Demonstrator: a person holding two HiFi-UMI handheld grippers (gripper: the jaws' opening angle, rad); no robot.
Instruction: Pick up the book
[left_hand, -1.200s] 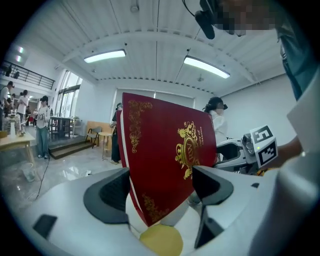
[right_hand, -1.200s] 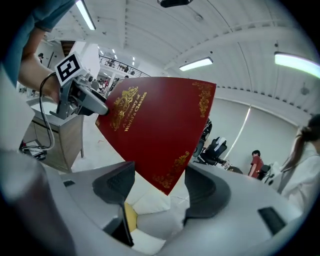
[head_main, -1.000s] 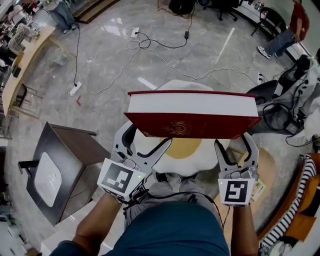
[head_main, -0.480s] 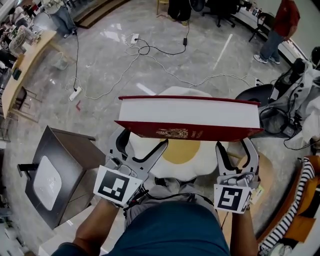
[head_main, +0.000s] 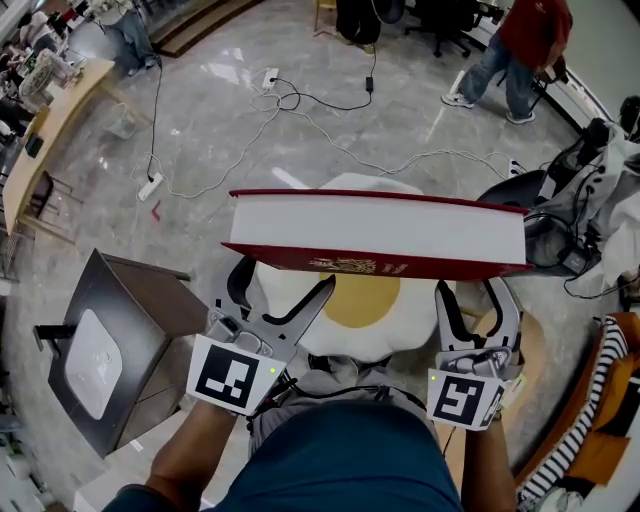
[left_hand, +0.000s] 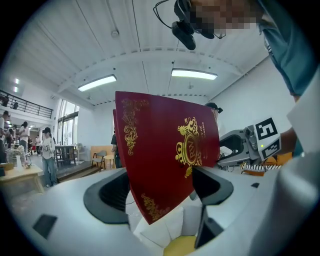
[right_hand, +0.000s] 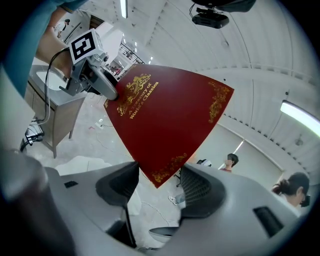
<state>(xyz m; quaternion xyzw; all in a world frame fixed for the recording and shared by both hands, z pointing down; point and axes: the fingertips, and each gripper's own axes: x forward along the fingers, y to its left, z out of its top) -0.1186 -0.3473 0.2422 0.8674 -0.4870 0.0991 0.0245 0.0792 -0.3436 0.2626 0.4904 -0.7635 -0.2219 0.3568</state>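
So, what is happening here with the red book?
A person holds a gripper in each hand. The left gripper and the right gripper each clamp one near corner of the thick red book, which is up in the air, roughly level, above a fried-egg-shaped cushion. The right gripper's fingers have just been closing, with the book's corner between them.

grey marble floor (head_main: 200, 130) carries loose cables (head_main: 300, 88), a power strip (head_main: 150, 186) and a dark cabinet (head_main: 150, 310)
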